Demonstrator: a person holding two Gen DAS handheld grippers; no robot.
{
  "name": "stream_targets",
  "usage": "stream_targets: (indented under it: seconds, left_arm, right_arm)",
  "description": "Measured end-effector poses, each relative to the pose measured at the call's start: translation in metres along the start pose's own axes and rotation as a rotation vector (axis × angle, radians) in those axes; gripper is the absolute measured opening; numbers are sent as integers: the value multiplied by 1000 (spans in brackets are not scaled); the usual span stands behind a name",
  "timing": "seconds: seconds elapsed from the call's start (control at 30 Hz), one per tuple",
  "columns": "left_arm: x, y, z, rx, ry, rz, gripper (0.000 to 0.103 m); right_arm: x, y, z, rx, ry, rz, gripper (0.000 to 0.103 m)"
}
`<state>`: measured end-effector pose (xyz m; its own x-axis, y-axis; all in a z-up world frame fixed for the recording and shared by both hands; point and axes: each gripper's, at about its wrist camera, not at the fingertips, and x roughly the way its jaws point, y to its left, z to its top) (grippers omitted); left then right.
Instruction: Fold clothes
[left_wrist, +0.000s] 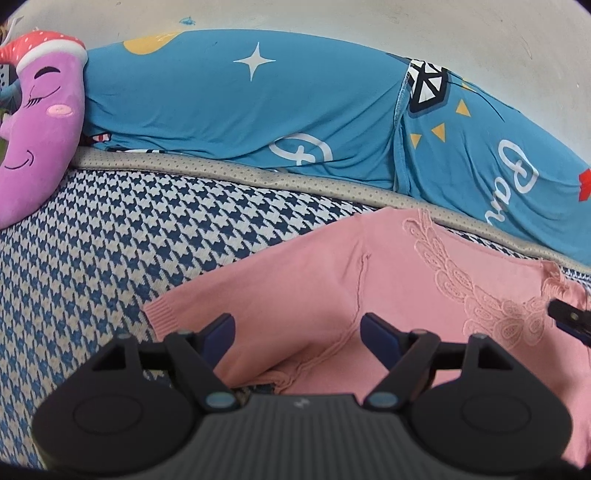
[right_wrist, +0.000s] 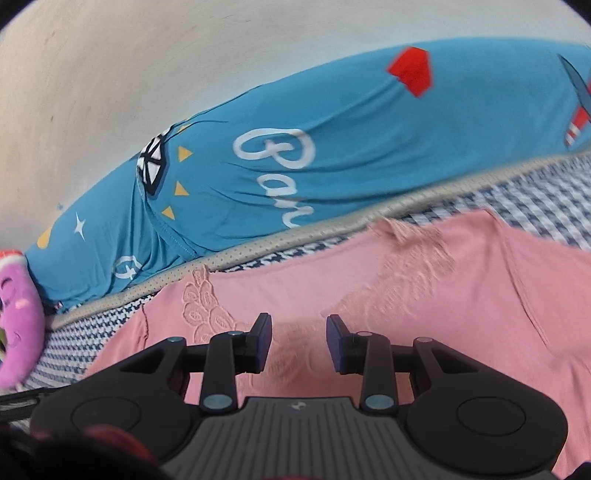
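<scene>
A pink knit top (left_wrist: 406, 295) with lace trim lies spread on the houndstooth bed cover (left_wrist: 92, 240). My left gripper (left_wrist: 297, 334) hovers open just above the top's left sleeve and underarm seam, nothing between its fingers. At the right edge of the left wrist view a tip of the other gripper (left_wrist: 570, 319) shows. In the right wrist view the same pink top (right_wrist: 461, 295) fills the lower half, its lace (right_wrist: 207, 306) to the left. My right gripper (right_wrist: 298, 341) is open over the chest area, close to the cloth, holding nothing.
A long blue patterned pillow (left_wrist: 258, 107) lies along the wall behind the top, also the blue pillow (right_wrist: 332, 155) in the right wrist view. A purple moon plush (left_wrist: 40, 125) sits at the far left. A grey mattress edge (left_wrist: 240, 173) runs below the pillow.
</scene>
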<state>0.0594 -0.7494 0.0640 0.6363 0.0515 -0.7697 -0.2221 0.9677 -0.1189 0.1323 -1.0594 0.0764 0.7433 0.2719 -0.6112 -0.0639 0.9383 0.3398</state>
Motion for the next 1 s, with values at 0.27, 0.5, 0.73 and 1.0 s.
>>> stream_targets:
  seconds: [0.27, 0.5, 0.73, 1.0]
  left_arm:
    - [-1, 9, 3, -14, 9, 0, 78]
    - [0, 11, 4, -16, 10, -3, 78]
    - [1, 10, 3, -19, 14, -5, 78]
    - [4, 6, 0, -7, 19, -1, 78]
  right_arm:
    - [48, 21, 14, -161, 2, -26, 33]
    - [85, 38, 17, -228, 65, -52, 33]
    - [99, 41, 23, -260, 85, -71, 7]
    - [104, 50, 20, -310, 46, -108, 3]
